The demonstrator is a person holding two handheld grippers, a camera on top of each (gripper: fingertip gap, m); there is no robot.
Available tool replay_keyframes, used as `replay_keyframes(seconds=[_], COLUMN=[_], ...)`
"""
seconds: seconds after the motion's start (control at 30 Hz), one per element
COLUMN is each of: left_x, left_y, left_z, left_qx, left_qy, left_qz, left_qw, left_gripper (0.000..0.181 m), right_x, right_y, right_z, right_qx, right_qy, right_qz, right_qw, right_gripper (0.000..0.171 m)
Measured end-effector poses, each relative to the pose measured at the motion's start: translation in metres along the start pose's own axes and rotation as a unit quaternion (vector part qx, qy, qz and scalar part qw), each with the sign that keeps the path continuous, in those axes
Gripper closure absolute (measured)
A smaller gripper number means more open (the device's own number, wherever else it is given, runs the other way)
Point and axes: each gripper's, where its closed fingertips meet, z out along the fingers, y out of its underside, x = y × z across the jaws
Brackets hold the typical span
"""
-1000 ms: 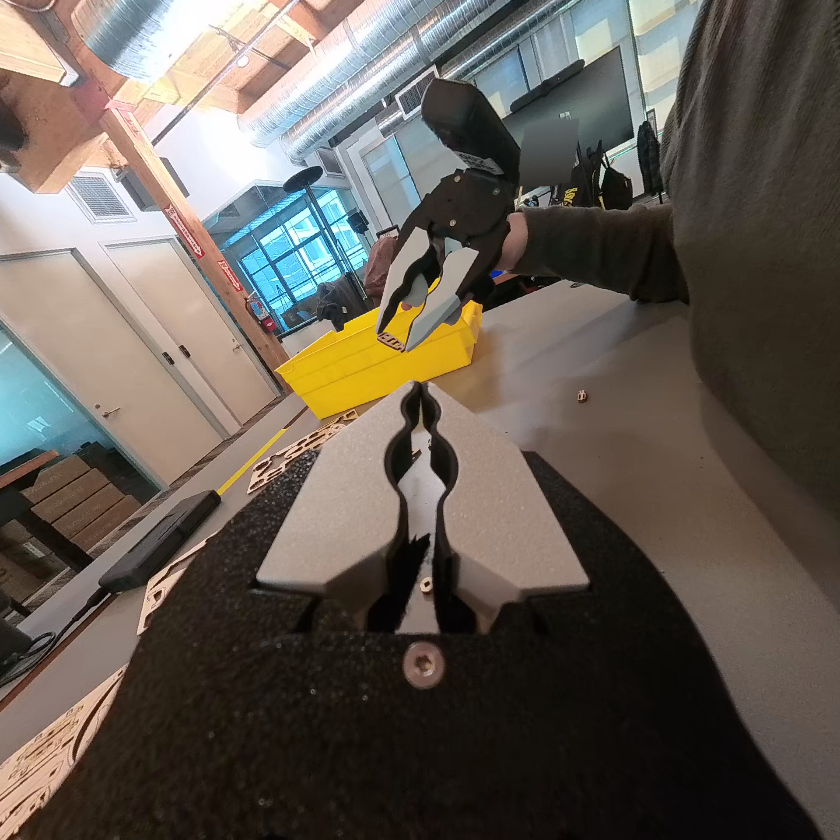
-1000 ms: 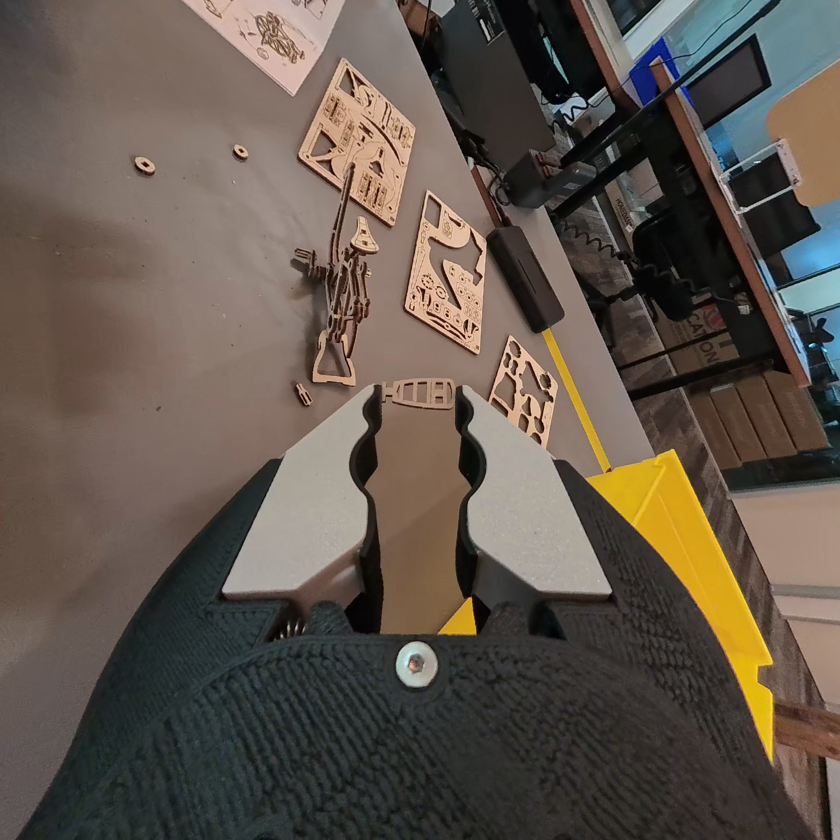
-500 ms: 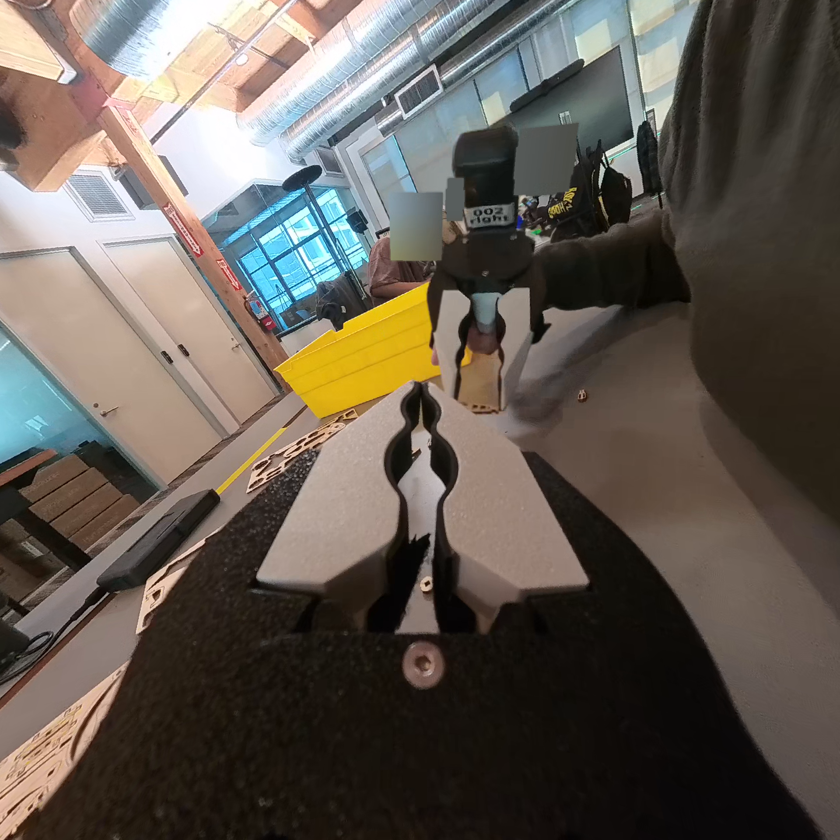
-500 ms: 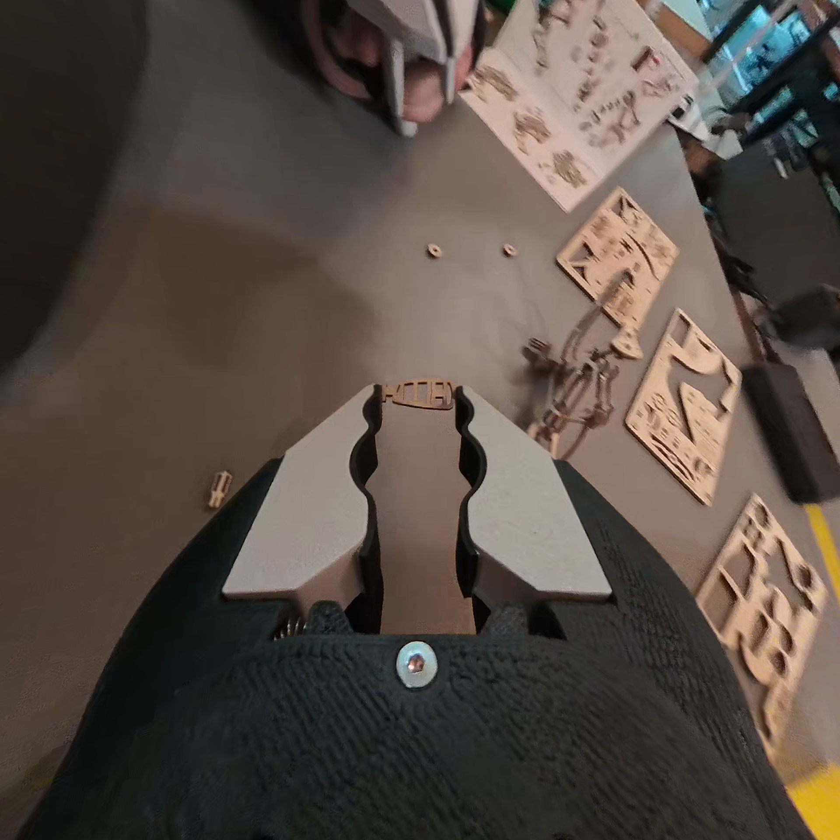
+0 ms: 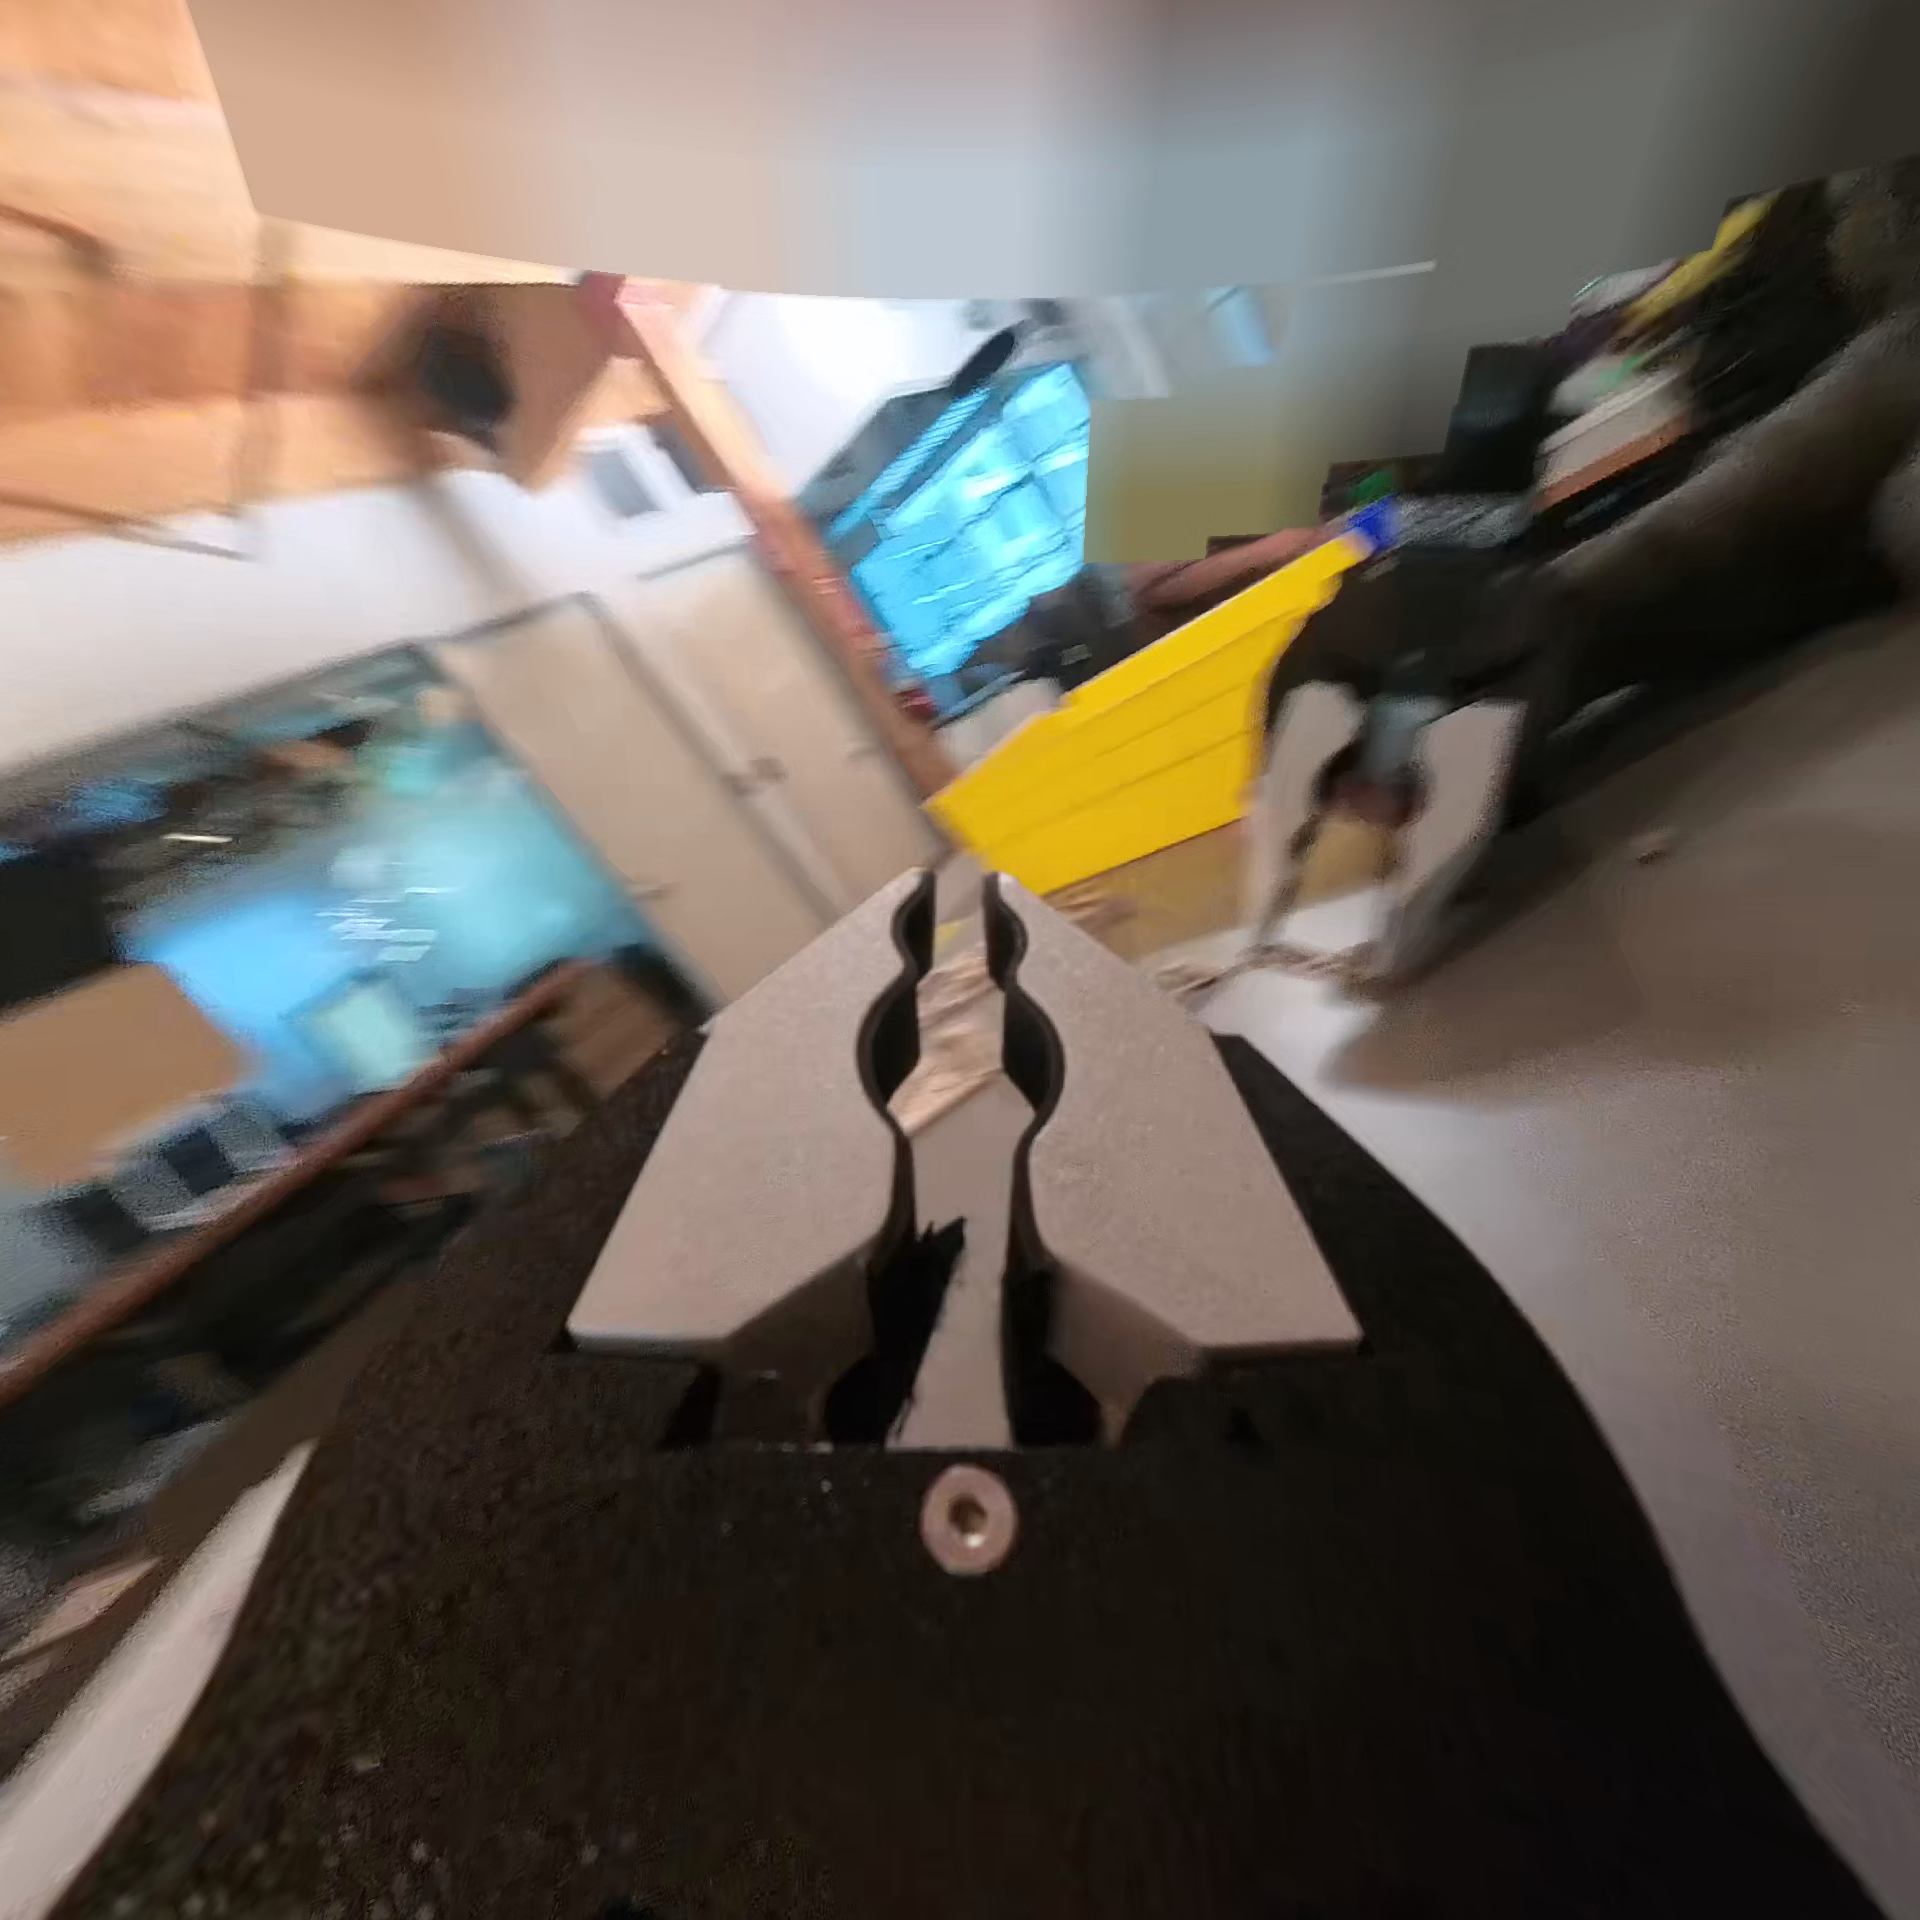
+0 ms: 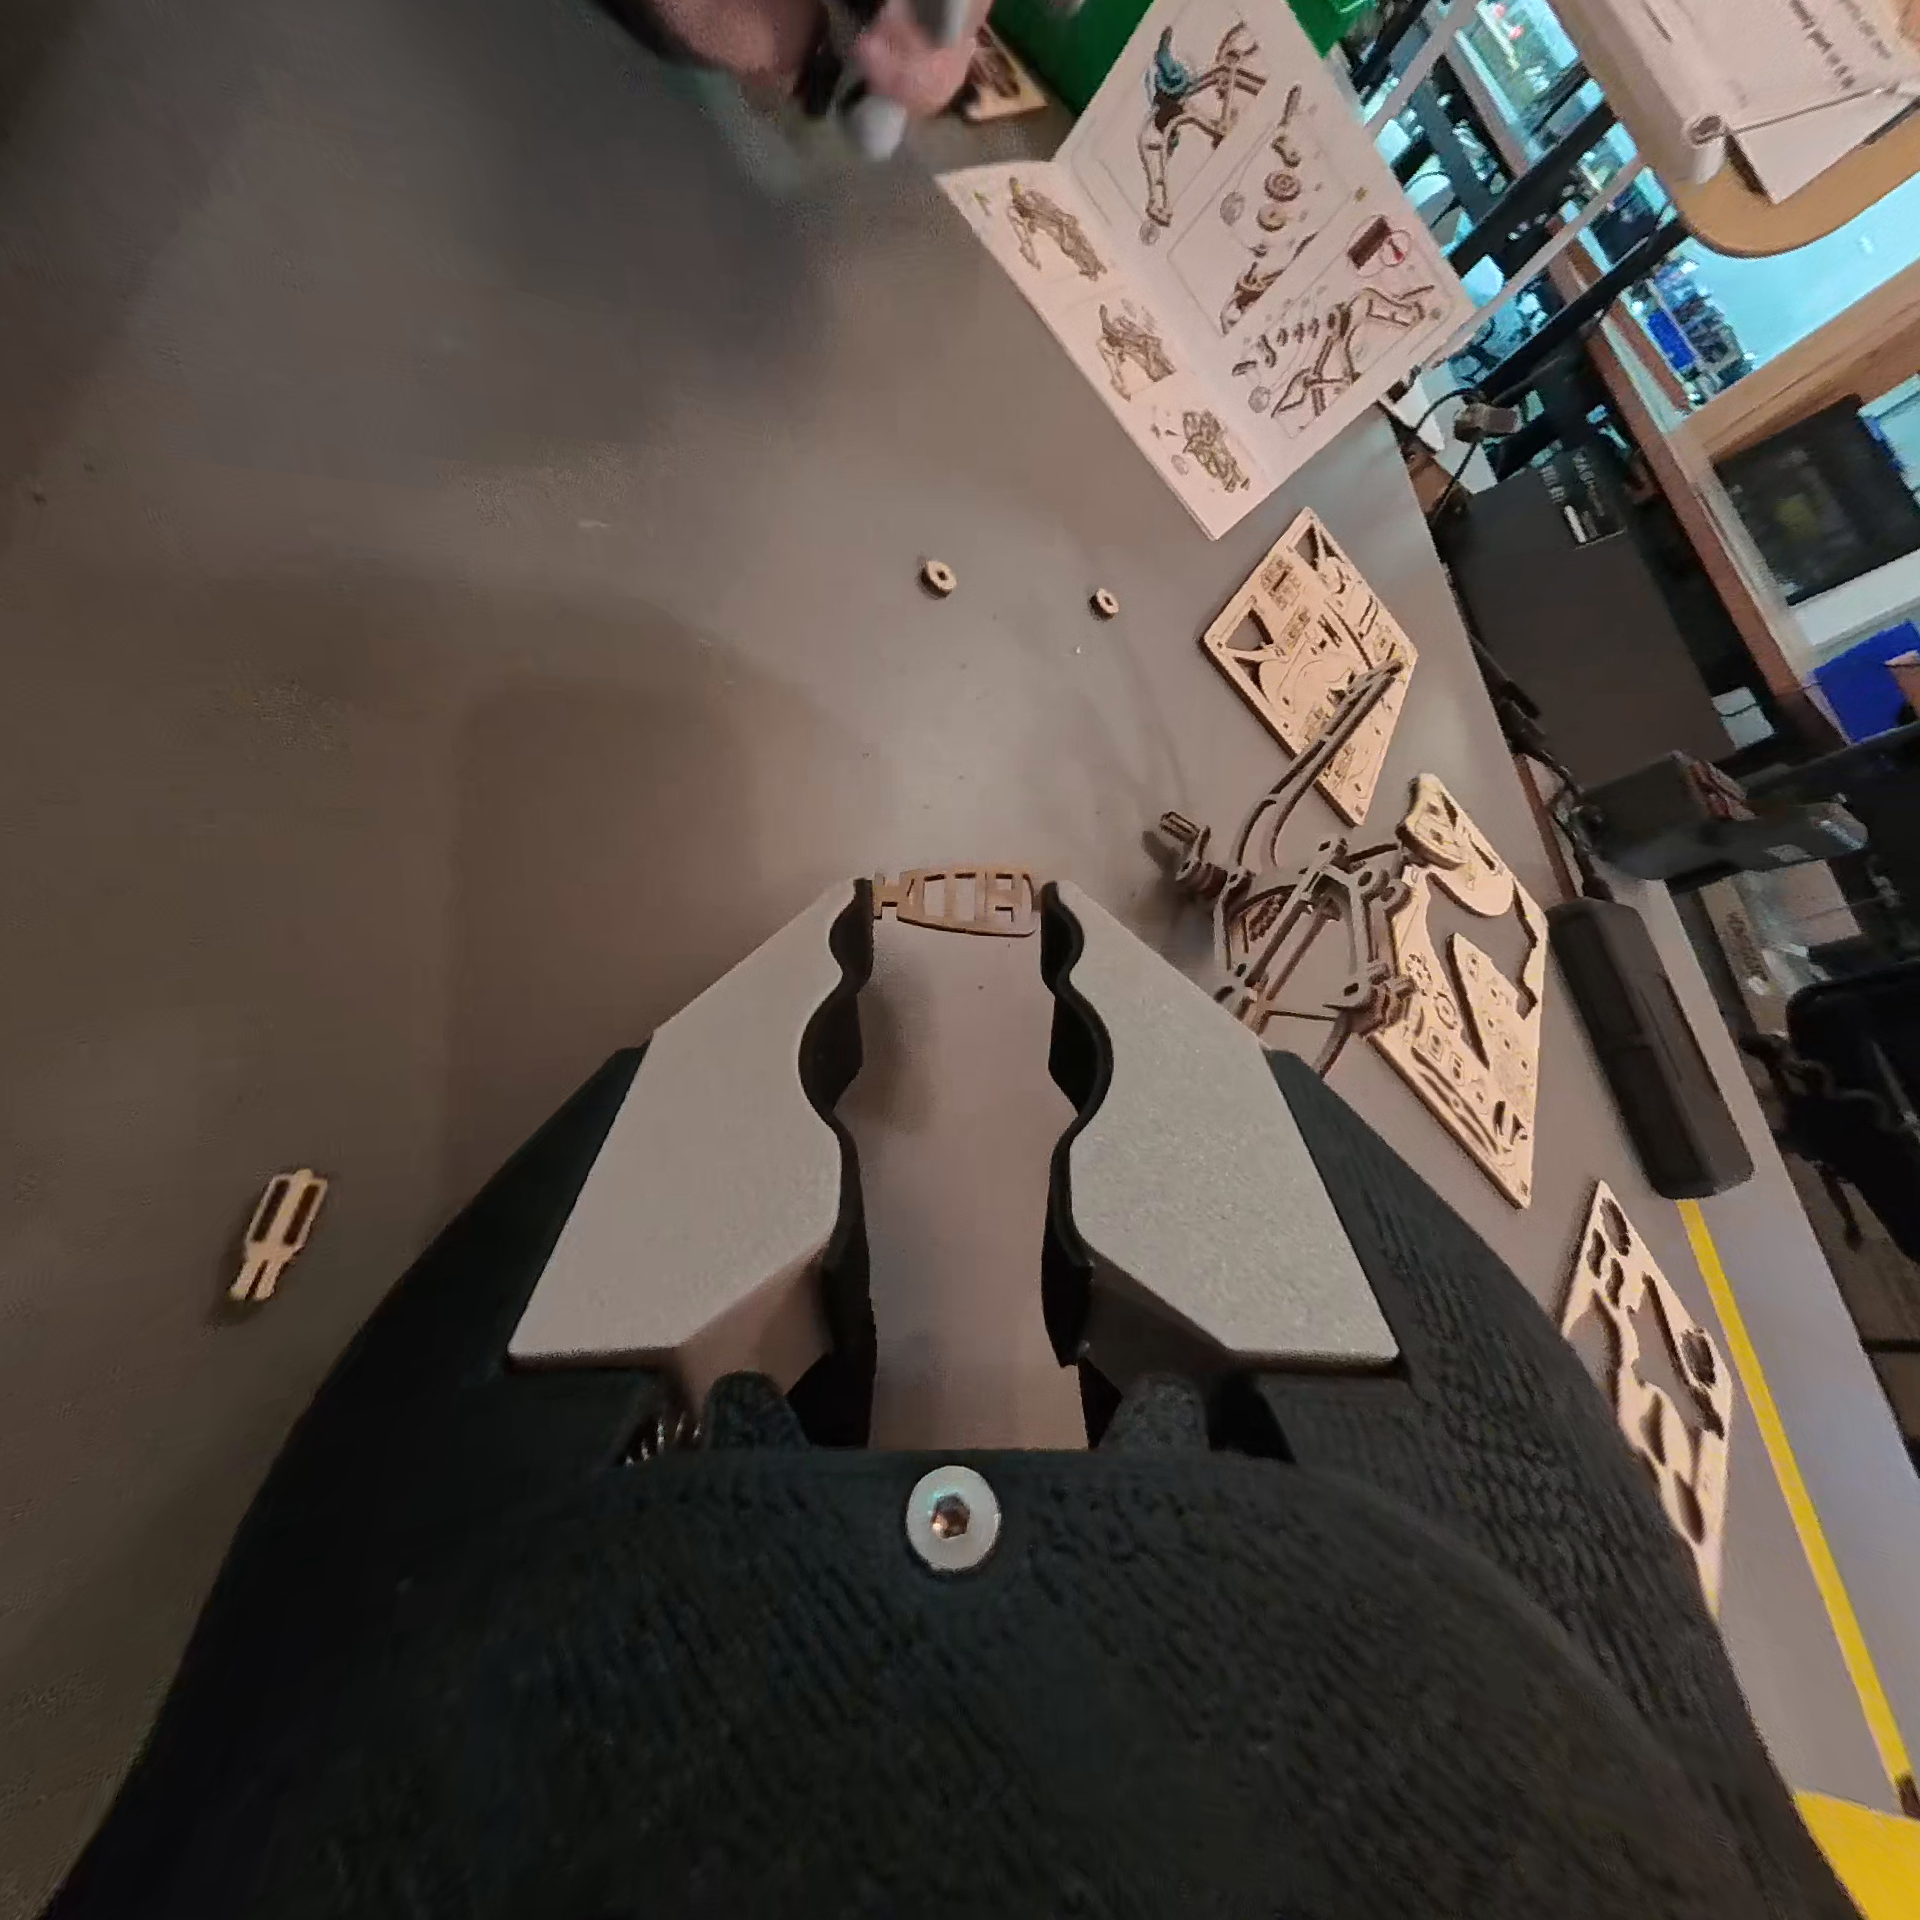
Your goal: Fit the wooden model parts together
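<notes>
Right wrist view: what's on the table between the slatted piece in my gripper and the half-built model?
Nothing: in the right wrist view only bare grey table separates the slatted piece, held at the right gripper's fingertips, from the half-built model.

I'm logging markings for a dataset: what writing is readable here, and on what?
Instruction sheet: drawings, any print too small to read.
White sheet at top right: handwriting, cut off, not quoted.
Black box: label too small to read.
Left wrist view: blurred, nothing legible.
</notes>
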Motion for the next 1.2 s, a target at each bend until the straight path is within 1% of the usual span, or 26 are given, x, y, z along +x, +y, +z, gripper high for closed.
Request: replay_keyframes(seconds=[0.07,0.13,0.2,0.23,0.3,0.33,0.4,0.43,0.5,0.53,0.57,0.67,0.73,0.83,0.93,0.97,1.03,1.13,1.2], left_x=[-0.046,-0.092,-0.129,-0.141,-0.153,-0.157,-0.164,-0.167,-0.165,-0.163,-0.161,-0.157,-0.159,-0.155,-0.15,-0.147,-0.136,-0.119,-0.109], left_y=[0.004,0.014,0.025,0.03,0.045,0.055,0.072,0.076,0.083,0.09,0.098,0.111,0.111,0.116,0.125,0.126,0.128,0.131,0.137], left_z=[-0.025,-0.055,-0.083,-0.093,-0.106,-0.111,-0.121,-0.126,-0.129,-0.132,-0.135,-0.145,-0.146,-0.143,-0.145,-0.143,-0.138,-0.129,-0.126], left_qx=[-0.044,-0.115,-0.185,-0.209,-0.247,-0.269,-0.306,-0.304,-0.29,-0.301,-0.322,-0.374,-0.38,-0.387,-0.41,-0.413,-0.418,-0.43,-0.446], left_qy=[-0.104,-0.189,-0.242,-0.256,-0.259,-0.263,-0.272,-0.28,-0.273,-0.266,-0.262,-0.258,-0.267,-0.257,-0.244,-0.233,-0.197,-0.147,-0.12], left_qz=[0.097,0.179,0.213,0.203,0.146,0.116,0.058,0.029,-0.031,-0.05,-0.052,-0.017,-0.001,-0.008,-0.01,-0.01,-0.005,0.021,0.035], left_qw=[0.989,0.959,0.928,0.922,0.922,0.919,0.91,0.91,0.917,0.914,0.908,0.891,0.886,0.886,0.879,0.88,0.887,0.891,0.886], left_gripper=[0.164,0.161,0.16,0.16,0.157,0.153,0.138,0.137,0.135,0.134,0.134,0.139,0.137,0.139,0.148,0.157,0.18,0.181,0.181], right_x=[-0.001,0.0,0.0,0.001,0.002,0.002,0.003,0.003,0.003,0.003,0.003,0.003,0.003,0.003,0.004,0.004,0.004,0.004,0.004], right_y=[0.0,0.0,0.001,0.001,0.002,0.002,0.003,0.003,0.003,0.003,0.003,0.003,0.003,0.003,0.004,0.004,0.004,0.004,0.004], right_z=[0.0,0.0,0.0,0.0,0.001,0.001,0.001,0.001,0.001,0.001,0.001,0.001,0.001,0.001,0.001,0.001,0.002,0.002,0.002], right_qx=[0.0,-0.002,-0.004,-0.005,-0.008,-0.009,-0.011,-0.01,-0.01,-0.01,-0.01,-0.01,-0.011,-0.012,-0.012,-0.012,-0.013,-0.013,-0.013], right_qy=[-0.003,-0.004,-0.004,-0.003,-0.002,-0.002,-0.002,-0.001,-0.001,-0.001,0.0,0.0,0.0,-0.001,0.0,0.0,0.0,0.001,0.001], right_qz=[0.002,0.005,0.009,0.01,0.015,0.017,0.019,0.018,0.018,0.018,0.017,0.017,0.019,0.021,0.022,0.022,0.022,0.023,0.023], right_qw=[1.0,1.0,1.0,1.0,1.0,1.0,1.0,1.0,1.0,1.0,1.0,1.0,1.0,1.0,1.0,1.0,1.0,1.0,1.0], right_gripper=[0.14,0.14,0.14,0.14,0.14,0.14,0.14,0.14,0.14,0.14,0.14,0.14,0.14,0.14,0.14,0.14,0.14,0.14,0.14])
